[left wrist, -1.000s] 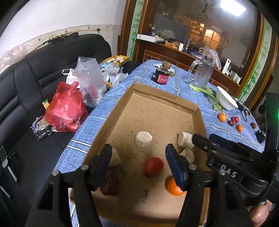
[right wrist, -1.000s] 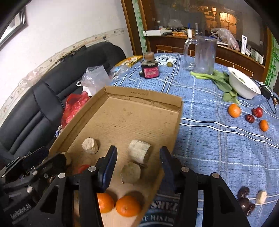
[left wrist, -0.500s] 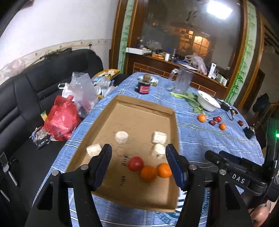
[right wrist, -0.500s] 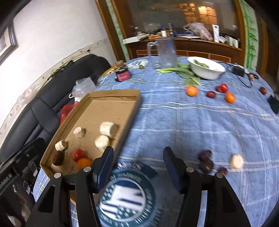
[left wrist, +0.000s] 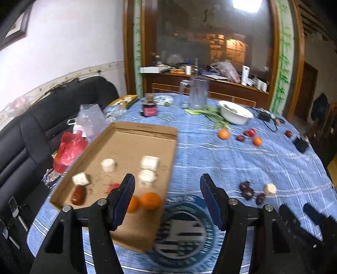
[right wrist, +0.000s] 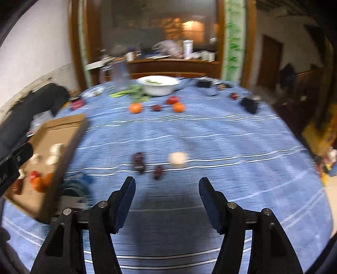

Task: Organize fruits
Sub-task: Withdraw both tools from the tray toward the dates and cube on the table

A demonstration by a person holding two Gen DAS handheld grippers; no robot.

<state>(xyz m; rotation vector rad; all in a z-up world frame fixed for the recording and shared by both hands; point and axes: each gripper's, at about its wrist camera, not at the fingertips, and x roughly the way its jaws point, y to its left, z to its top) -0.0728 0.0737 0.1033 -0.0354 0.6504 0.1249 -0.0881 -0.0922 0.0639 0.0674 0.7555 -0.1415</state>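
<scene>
Dim indoor scene lit by 1 bright ceiling panel [left wrist: 245,4] glaring at the upper right of the left wrist view, plus warm orange lamp glow behind glass at upper centre. Both fisheye pictures bend walls and darken at the corners. The right wrist view is heavily motion-blurred; a soft shadow [right wrist: 168,200] falls on the blue tablecloth [right wrist: 231,147] at lower centre.

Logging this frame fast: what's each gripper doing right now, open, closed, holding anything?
Left gripper: open, nothing between the fingers.
Right gripper: open and empty, its jaws have just been opening.
</scene>
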